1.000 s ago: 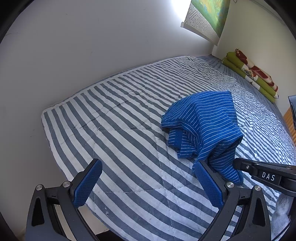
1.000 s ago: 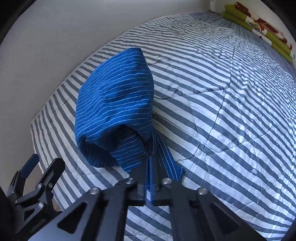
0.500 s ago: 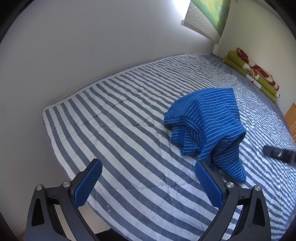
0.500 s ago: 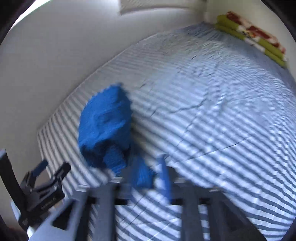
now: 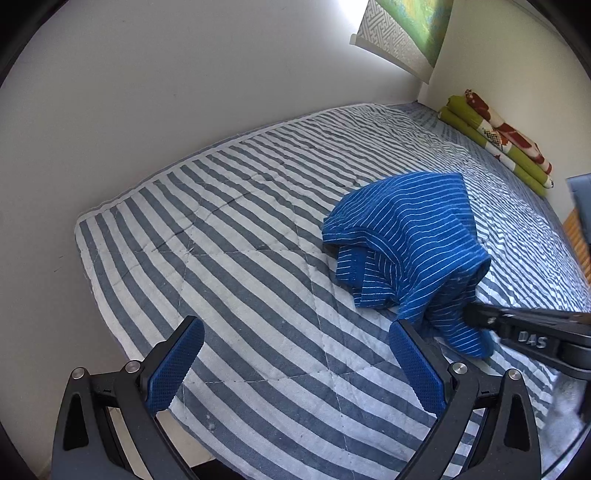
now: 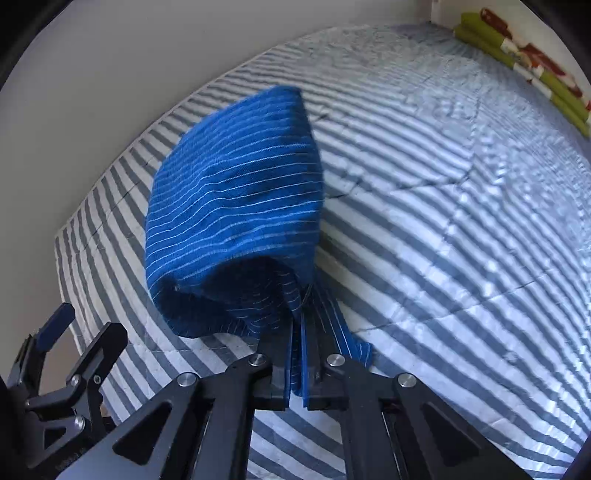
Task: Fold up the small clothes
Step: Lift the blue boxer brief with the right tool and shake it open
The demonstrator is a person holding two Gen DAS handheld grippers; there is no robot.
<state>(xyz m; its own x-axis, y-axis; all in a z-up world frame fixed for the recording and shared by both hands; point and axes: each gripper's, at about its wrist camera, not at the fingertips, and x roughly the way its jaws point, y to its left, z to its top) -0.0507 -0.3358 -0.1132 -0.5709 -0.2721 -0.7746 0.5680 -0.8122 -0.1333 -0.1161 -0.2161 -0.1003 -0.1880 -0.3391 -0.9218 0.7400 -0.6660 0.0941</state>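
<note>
A small blue garment with thin white stripes [image 5: 410, 236] lies bunched on the grey-and-white striped quilt [image 5: 236, 280]. My right gripper [image 6: 298, 332] is shut on the garment's [image 6: 236, 192] near edge, cloth pinched between its black fingers; from the left wrist view the right gripper [image 5: 476, 317] reaches in from the right edge. My left gripper [image 5: 295, 354] hovers over the quilt with its blue pads wide apart and nothing between them; it sits left of the garment, and shows at the lower left as the left gripper [image 6: 59, 343] in the right wrist view.
The quilt ends at a plain wall [image 5: 166, 92] on the left, with the bed edge near my left gripper. A rolled green and red blanket [image 5: 498, 136] lies along the far wall. A wall hanging [image 5: 402, 26] is above it. A wooden piece [image 5: 576, 236] shows at the right.
The right gripper swung away half a second ago, blurred with its jaws apart, and has come back shut on the garment's near edge. The left gripper has barely moved.
</note>
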